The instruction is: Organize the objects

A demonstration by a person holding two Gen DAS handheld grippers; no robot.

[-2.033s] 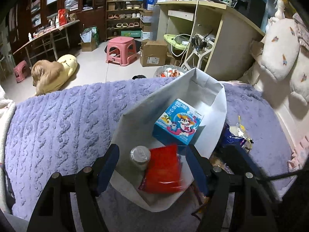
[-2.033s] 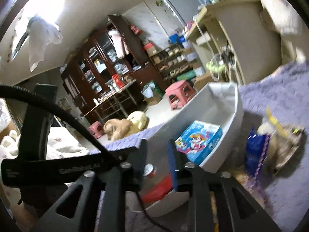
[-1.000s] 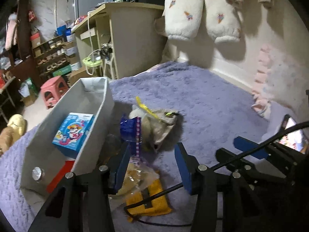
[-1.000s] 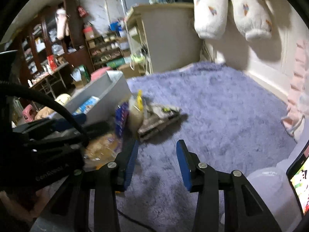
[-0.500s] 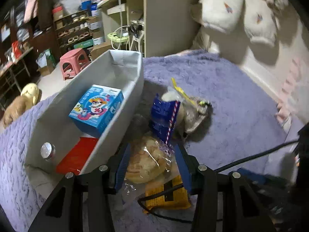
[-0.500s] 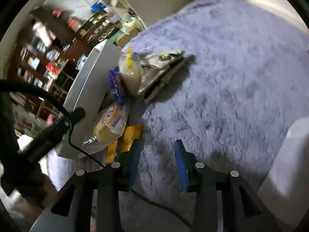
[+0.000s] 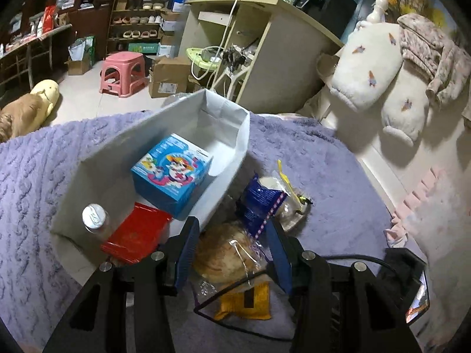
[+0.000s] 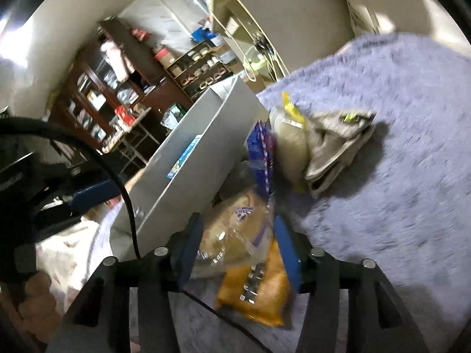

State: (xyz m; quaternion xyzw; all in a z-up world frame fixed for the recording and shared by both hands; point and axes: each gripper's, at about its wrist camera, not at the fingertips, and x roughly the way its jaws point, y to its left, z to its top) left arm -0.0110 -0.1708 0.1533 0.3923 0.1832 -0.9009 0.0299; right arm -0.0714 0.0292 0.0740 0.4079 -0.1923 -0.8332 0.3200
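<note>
Between the parted fingers of both the left gripper (image 7: 232, 244) and the right gripper (image 8: 238, 242) lies the bagged bread (image 7: 223, 253), unclamped, just right of the grey bin (image 7: 229, 173); advise one gripper close squarely on the loaf's middle, clear of the trailing cable (image 7: 235, 285).

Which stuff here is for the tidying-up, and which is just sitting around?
For the job: grey bin, blue box, red packet, bottle, bread bag, blue snack bag, yellow packet.

Just lying about: pink stool, cardboard box, white pillows.
</note>
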